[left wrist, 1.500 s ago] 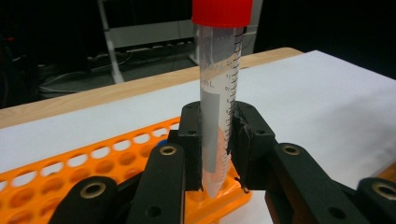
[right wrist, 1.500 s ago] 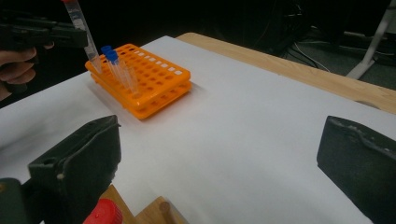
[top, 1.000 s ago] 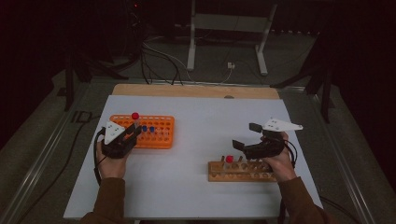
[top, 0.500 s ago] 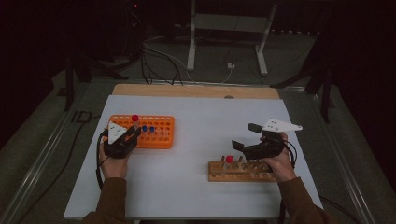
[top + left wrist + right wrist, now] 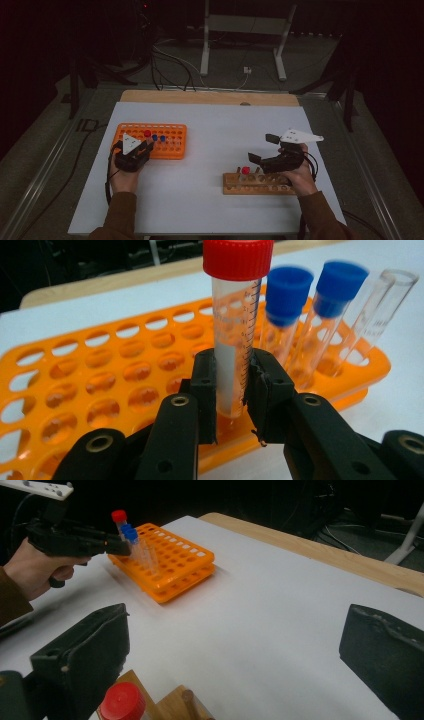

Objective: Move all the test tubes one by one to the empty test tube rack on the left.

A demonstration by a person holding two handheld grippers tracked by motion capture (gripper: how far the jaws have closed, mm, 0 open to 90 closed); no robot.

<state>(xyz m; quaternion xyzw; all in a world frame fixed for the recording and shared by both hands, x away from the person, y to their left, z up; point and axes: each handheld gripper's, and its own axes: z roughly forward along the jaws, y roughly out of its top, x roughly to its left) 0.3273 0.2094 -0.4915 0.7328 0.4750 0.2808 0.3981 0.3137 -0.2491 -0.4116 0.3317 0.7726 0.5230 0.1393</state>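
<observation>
1. The desk (image 5: 210, 130) took up the middle of the high view, its white top edged by a wooden strip at the far side.
2. The orange rack (image 5: 172, 145) lay at the left centre of the high view; in the left gripper view it ran across the frame behind the jaws.
3. The wooden rack (image 5: 257, 183) sat at the lower right of the high view, with a second red-capped tube (image 5: 122, 701) standing in it at the bottom left of the right gripper view.
4. The right gripper (image 5: 264, 149) hovered just above the wooden rack, its jaws spread wide and holding nothing.
5. The left gripper (image 5: 230, 390) sat at the near left corner of the orange rack, jaws closed narrow around the lower part of the red-capped tube (image 5: 235, 340).
6. That tube stood upright in the centre of the left gripper view; its bottom seemed to sit at a hole of the rack, though the jaws hid this.
7. Two blue-capped tubes (image 5: 305, 315) stood in the rack just right of it, with an uncapped clear tube (image 5: 372, 320) farther right.
</observation>
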